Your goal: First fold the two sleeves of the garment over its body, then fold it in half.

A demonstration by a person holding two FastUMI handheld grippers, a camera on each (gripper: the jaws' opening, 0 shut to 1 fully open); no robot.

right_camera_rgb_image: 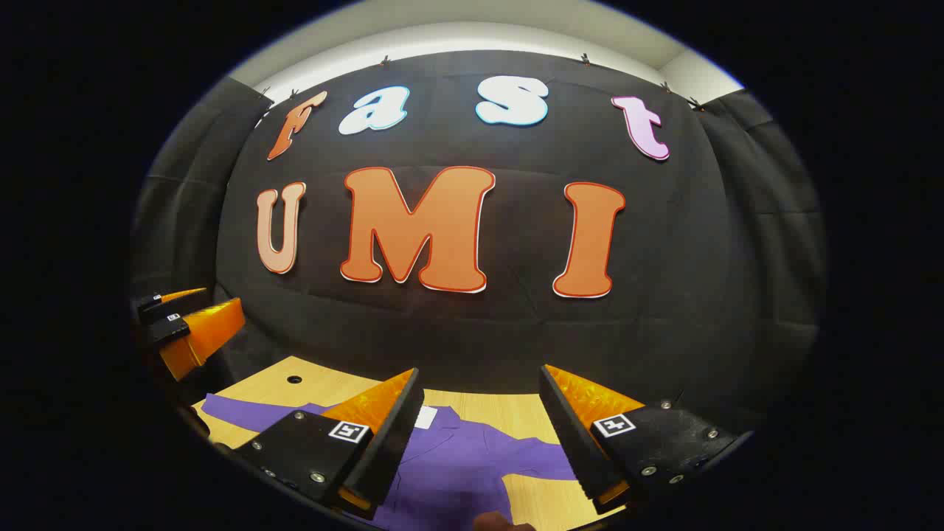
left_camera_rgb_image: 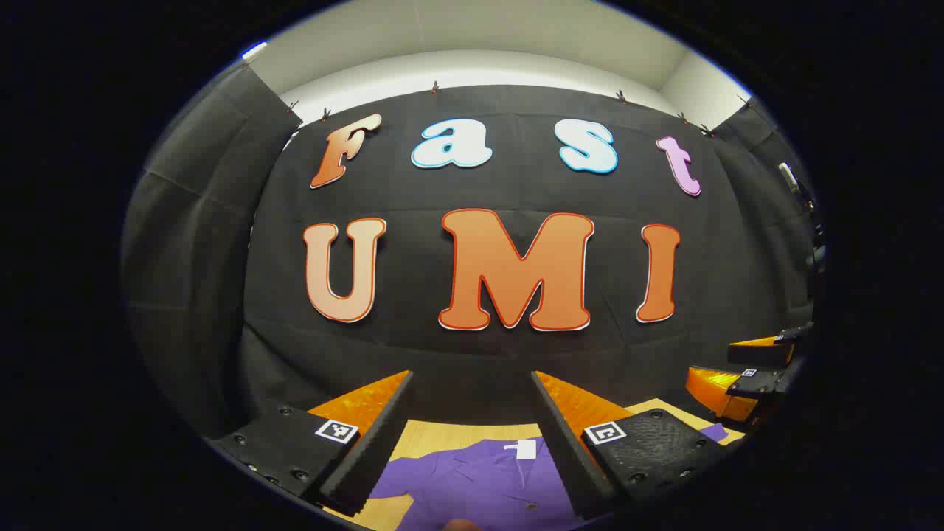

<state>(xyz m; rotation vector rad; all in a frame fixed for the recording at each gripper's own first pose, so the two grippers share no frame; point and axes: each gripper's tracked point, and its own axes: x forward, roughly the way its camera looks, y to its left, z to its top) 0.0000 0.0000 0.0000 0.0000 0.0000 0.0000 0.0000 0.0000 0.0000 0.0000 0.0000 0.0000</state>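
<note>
Both held up high, nothing grabbed yet. Left gripper [left_camera_rgb_image: 472, 435] spread wide, purple shirt [left_camera_rgb_image: 487, 483] flat on the wooden table [left_camera_rgb_image: 435, 435] right below at 6 o'clock, collar tag toward 12. Right gripper [right_camera_rgb_image: 479, 435] wide too, shirt body underneath, one sleeve [right_camera_rgb_image: 243, 409] trailing to 9 o'clock, so probably nearer the other sleeve. Long axis looks like 6-to-12.

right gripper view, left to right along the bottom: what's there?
The left gripper at the far left edge → garment's purple sleeve on the table → white collar tag → right gripper, open above the garment.
</note>
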